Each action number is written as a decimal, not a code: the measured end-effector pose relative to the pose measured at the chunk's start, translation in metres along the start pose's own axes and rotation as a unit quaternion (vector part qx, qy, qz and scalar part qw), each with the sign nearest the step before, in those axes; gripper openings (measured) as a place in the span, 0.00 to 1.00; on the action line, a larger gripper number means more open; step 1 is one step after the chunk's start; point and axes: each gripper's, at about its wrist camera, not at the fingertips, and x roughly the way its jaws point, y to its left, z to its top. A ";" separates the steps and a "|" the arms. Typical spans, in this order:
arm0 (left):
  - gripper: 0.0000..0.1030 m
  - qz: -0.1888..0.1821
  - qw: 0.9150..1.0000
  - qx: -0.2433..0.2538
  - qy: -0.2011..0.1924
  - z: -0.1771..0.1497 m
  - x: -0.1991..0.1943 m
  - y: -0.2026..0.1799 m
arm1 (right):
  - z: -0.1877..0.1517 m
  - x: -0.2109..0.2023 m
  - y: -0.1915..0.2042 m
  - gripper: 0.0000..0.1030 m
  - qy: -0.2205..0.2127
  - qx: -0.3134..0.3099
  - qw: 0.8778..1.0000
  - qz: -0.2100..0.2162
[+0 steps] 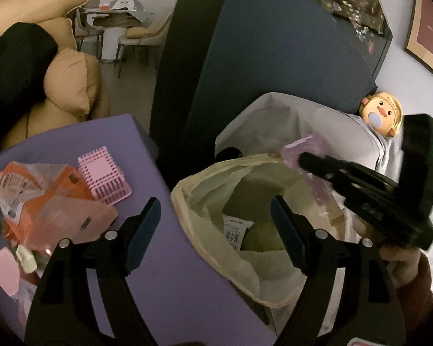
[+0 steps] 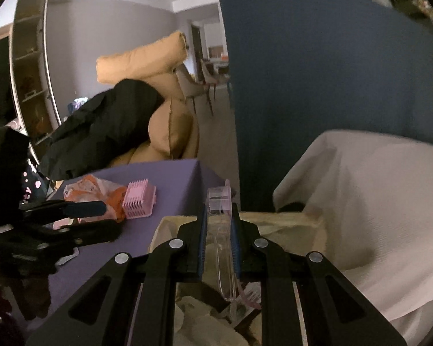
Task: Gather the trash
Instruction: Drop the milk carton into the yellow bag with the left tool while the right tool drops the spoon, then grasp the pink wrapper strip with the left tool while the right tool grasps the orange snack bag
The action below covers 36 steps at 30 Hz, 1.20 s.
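A cream trash bag point(image 1: 216, 210) stands open beside the purple table point(image 1: 164, 248), with paper and wrappers inside. My left gripper point(image 1: 213, 225) is open and empty, its jaws over the bag's near rim and the table edge. My right gripper point(image 2: 218, 230) is shut on a clear pinkish plastic package point(image 2: 220, 239), held above the bag point(image 2: 288, 225); from the left wrist it shows at the right point(image 1: 309, 158) with the package point(image 1: 317, 173) over the bag's far side. A pile of trash point(image 1: 43, 201) lies on the table: orange packaging, pink plastic pieces, a pink grid basket point(image 1: 104, 178).
A white draped seat point(image 2: 375, 201) stands right of the bag, with a duck toy point(image 1: 381, 115) on it. A dark blue panel point(image 2: 317, 72) rises behind. Tan cushions point(image 2: 158, 92) and a black garment point(image 2: 101, 124) lie beyond the table.
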 end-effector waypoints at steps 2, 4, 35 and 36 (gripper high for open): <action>0.72 -0.001 1.000 -0.004 -0.001 -0.004 -0.004 0.005 | -0.002 0.009 0.001 0.25 0.015 0.001 1.000 -0.011; 0.72 -0.003 1.000 -0.010 0.000 -0.006 -0.006 0.009 | -0.004 0.012 0.000 0.42 0.017 0.004 1.000 -0.019; 0.62 0.187 0.954 -0.232 -0.028 -0.171 -0.195 0.233 | -0.038 0.052 0.166 0.55 0.088 -0.066 0.994 0.007; 0.61 0.184 0.954 -0.237 -0.027 -0.175 -0.194 0.237 | -0.038 0.053 0.167 0.55 0.089 -0.065 0.994 -0.001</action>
